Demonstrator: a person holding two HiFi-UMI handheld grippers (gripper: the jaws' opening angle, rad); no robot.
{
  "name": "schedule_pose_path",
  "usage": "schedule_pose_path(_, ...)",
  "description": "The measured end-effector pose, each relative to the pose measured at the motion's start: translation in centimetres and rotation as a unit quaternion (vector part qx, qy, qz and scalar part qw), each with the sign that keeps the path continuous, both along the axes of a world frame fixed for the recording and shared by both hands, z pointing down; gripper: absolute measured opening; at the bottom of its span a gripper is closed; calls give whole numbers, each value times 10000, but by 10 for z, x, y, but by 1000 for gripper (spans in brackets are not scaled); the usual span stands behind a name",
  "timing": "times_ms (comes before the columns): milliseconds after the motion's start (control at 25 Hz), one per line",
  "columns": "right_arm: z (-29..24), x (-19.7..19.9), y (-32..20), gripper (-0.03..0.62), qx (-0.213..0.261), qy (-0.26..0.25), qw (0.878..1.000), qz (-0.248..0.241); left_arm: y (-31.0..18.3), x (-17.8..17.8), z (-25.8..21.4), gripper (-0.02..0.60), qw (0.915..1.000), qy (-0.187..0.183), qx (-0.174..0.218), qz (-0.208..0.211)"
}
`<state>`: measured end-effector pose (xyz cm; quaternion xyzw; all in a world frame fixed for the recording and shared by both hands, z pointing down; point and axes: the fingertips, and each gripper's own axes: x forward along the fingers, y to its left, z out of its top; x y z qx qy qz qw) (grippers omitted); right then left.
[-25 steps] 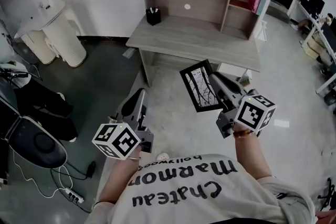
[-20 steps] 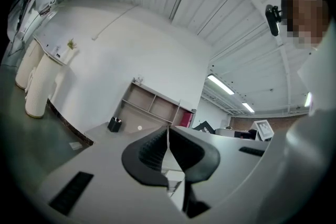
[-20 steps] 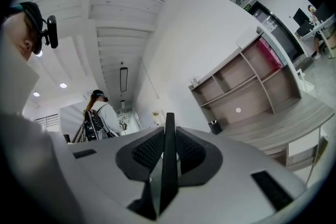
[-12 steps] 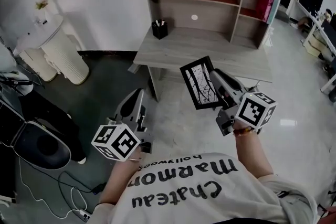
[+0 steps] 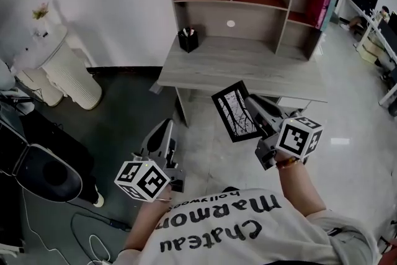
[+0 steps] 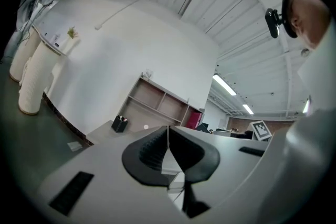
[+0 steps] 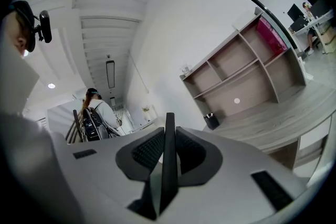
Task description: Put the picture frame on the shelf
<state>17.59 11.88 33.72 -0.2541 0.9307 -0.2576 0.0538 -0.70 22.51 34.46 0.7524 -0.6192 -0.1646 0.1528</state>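
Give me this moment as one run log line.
right hand-held gripper: shut on picture frame | left hand-held gripper: shut, empty | shelf: ahead above desk, frame not yet on it

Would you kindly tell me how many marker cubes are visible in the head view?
2. One marker cube sits on the left gripper, low at left above the shirt; the other on the right gripper, behind the picture frame it holds. None seems hidden.
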Motion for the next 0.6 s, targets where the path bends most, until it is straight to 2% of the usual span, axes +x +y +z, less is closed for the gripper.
schedule_pose_path(320, 19, -9, -29, 74, -181, 101, 9998, -23, -27, -10, 18, 25, 9997, 216, -67, -24)
schedule_pose_path(600, 21, -21, -93, 74, -182, 65, 9998, -75, -85, -25, 14, 23, 9997, 209, -37, -150)
